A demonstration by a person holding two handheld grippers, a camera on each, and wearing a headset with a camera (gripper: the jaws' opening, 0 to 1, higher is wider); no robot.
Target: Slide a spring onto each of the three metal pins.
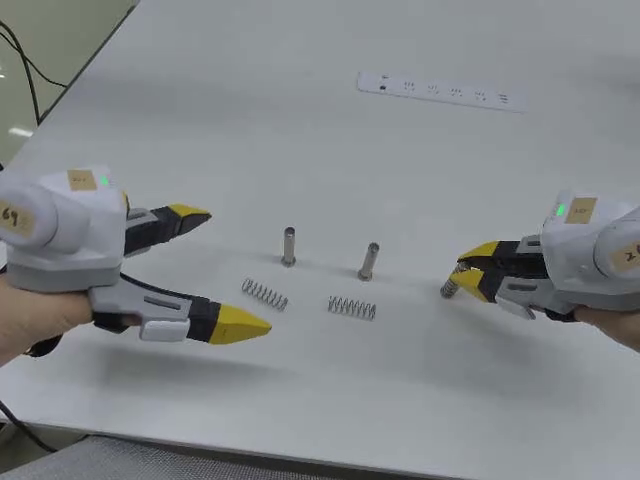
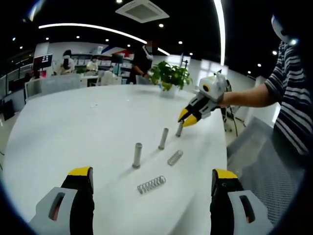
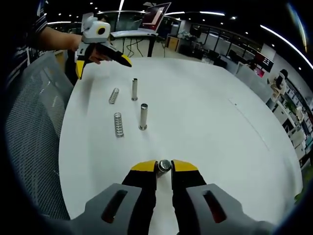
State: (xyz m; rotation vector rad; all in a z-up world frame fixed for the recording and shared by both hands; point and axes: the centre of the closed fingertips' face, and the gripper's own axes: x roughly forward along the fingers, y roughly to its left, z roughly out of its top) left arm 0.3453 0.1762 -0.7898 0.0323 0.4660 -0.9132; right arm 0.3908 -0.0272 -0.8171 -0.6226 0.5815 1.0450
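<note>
Two bare metal pins [image 1: 289,246] [image 1: 368,261] stand upright mid-table, and a loose spring lies in front of each [image 1: 264,293] [image 1: 352,307]. My left gripper [image 1: 220,270] hovers wide open to their left, holding nothing; its view shows the pins [image 2: 137,155] [image 2: 163,138] and springs [image 2: 151,184] [image 2: 175,157] ahead. My right gripper [image 1: 468,272] is shut on a third spring [image 3: 164,166] at the top of the rightmost pin [image 1: 449,289]. How far down the spring sits on that pin is hidden by the jaws.
A white power strip [image 1: 440,90] lies at the far side of the white table [image 1: 300,130]. Black cables [image 1: 30,70] hang off the left edge. The table's near edge [image 1: 300,462] runs just below the grippers.
</note>
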